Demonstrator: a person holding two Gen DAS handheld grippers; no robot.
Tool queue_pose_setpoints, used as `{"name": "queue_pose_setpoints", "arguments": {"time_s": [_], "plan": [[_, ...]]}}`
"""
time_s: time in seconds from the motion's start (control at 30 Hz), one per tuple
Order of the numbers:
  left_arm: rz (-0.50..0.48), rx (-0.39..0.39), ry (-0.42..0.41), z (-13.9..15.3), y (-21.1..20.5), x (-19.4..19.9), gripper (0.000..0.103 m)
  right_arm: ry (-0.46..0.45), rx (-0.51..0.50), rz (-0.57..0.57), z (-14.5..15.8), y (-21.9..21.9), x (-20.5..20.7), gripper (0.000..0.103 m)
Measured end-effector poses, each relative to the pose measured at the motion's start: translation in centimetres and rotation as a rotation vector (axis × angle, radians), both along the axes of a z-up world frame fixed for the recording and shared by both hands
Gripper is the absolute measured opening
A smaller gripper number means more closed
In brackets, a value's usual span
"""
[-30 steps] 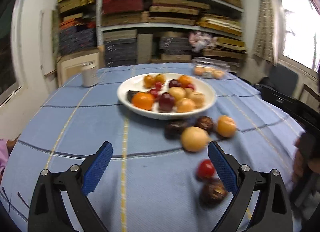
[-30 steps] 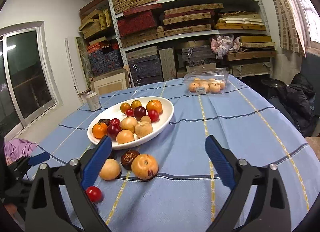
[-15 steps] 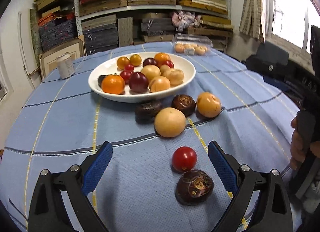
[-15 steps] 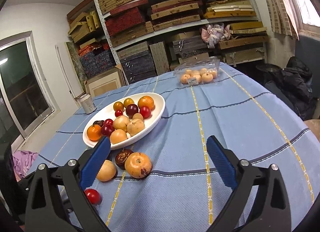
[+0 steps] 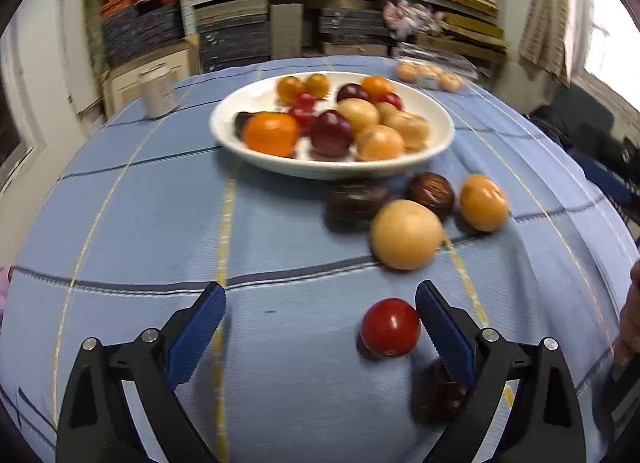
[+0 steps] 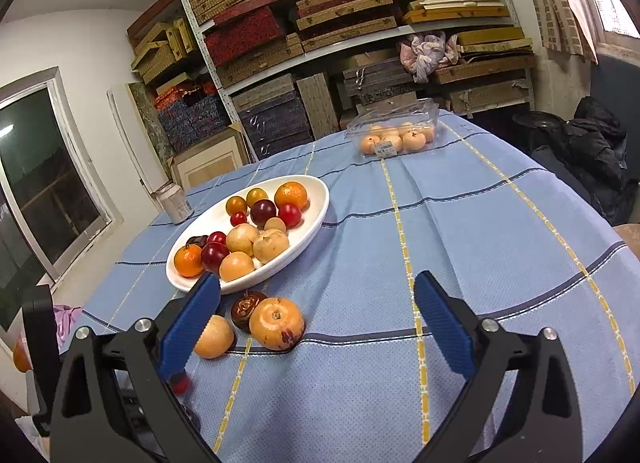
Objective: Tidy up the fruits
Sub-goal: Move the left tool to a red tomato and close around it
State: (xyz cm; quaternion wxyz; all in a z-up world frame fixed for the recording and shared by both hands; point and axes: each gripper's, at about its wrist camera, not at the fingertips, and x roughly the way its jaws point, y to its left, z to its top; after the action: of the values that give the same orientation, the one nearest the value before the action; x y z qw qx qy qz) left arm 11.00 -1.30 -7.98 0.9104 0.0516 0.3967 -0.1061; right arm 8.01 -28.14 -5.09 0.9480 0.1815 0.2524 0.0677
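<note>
Roughly two-thirds done: about a dozen fruits already in the white bowl (image 5: 332, 169) mid-surface, six loose fruits (image 5: 405, 240) left toward the near edge, red tomato (image 5: 390, 328) nearest; left tongs (image 5: 320, 329) and right tongs (image 6: 316, 321) both wide open, empty.

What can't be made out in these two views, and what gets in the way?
- Dark fruit, left wrist view: partly behind the left gripper's finger and blurred, so its kind is unclear.
- Red tomato, right wrist view: mostly hidden behind the right gripper's blue pad.
- Label on the clear fruit box, right wrist view: too small to read.
- White can, left wrist view: motion blur hides its print.
</note>
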Motion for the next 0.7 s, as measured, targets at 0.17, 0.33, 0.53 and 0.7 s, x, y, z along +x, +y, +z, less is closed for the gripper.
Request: {"name": "queue_pose_setpoints", "arguments": {"time_s": [0.17,0.33,0.53,0.7], "plan": [[-0.052,0.032,-0.011,0.0,-0.9,-0.5,0.088,0.009,0.010,0.009,-0.1,0.0,0.1,0.095],[-0.114,0.059,0.000,-0.4,-2.0,-0.9,0.064,0.013,0.013,0.009,-0.2,0.1,0.2,0.096],[-0.099,0.019,0.057,-1.0,-1.3,-0.2,0.051,0.019,0.012,0.014,-0.2,0.1,0.3,0.096],[-0.107,0.023,0.055,-1.0,-1.5,-0.5,0.042,0.026,0.001,0.032,-0.3,0.4,0.4,0.096]]}}
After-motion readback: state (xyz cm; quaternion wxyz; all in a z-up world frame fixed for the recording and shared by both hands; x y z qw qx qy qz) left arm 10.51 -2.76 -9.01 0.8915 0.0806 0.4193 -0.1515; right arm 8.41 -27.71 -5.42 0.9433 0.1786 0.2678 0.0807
